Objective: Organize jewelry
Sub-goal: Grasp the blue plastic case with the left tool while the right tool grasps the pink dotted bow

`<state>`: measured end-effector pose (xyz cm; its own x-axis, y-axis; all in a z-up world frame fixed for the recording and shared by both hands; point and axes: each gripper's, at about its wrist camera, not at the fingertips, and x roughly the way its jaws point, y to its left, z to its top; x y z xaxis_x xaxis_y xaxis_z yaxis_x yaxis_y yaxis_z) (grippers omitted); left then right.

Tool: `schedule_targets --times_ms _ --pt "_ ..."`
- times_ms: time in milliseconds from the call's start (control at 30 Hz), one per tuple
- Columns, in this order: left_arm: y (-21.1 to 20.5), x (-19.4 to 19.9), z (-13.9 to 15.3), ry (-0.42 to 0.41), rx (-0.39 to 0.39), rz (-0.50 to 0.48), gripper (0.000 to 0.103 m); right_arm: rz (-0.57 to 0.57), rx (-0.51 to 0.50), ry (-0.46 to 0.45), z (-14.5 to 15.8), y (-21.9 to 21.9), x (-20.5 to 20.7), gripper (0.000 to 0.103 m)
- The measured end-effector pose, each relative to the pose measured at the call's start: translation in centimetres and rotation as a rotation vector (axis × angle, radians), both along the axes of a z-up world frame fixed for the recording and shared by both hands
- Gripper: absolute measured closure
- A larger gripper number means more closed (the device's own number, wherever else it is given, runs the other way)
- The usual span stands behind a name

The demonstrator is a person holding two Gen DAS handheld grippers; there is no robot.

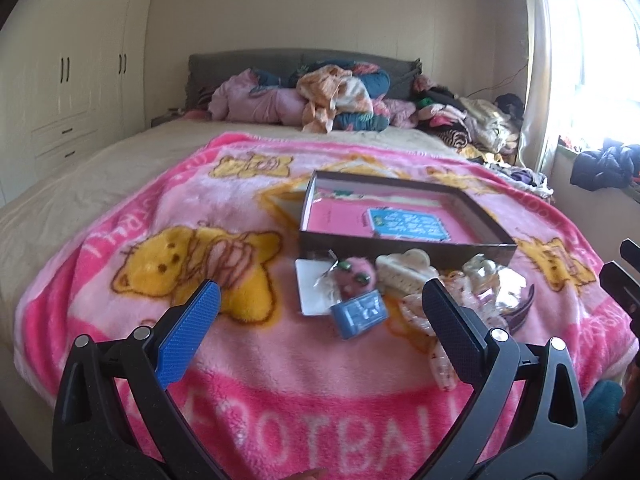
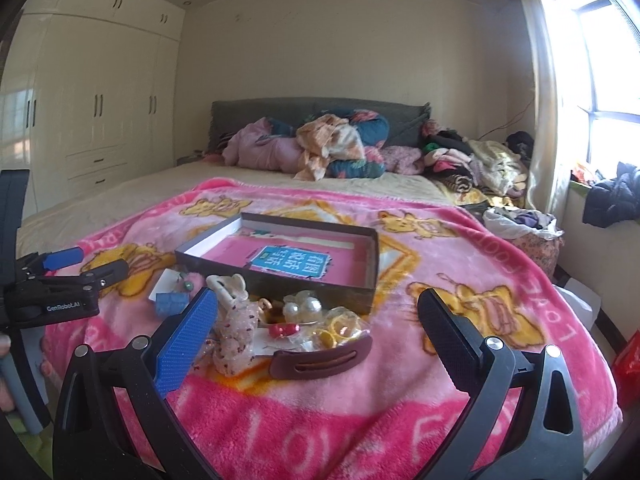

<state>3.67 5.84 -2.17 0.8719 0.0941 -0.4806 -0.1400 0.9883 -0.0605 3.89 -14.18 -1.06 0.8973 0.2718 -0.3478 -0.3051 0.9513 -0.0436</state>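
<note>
An open brown box with a pink and blue card on its floor lies on the pink blanket. In front of it sits a pile of accessories: a small blue box, a pink fuzzy charm, a cream claw clip, a floral bow, pearl beads, yellow hair ties and a maroon barrette. My left gripper is open just short of the blue box. My right gripper is open over the pile, holding nothing.
The pink cartoon blanket covers the foot of a bed, with heaped clothes and bedding at the headboard. Cream wardrobes line the left wall. A bright window and a clothes pile are at the right.
</note>
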Motion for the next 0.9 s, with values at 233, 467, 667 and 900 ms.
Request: schedule_targets --times_ms 233,467,667,900 --pt "1.9 1.8 -1.5 0.065 0.002 0.011 0.011 0.083 -0.041 0.08 -1.0 2.1 2.2 0.006" --pt "3.2 3.1 -2.9 0.11 -0.022 -0.036 0.011 0.186 -0.103 0.175 -2.6 4.3 4.3 0.012" --pt "2.7 4.0 -3.2 0.114 0.006 -0.139 0.011 0.276 -0.158 0.299 -4.8 6.2 6.2 0.035" --pt "0.4 5.5 -3.7 0.153 0.093 -0.301 0.011 0.323 -0.118 0.415 -7.0 6.2 7.5 0.087"
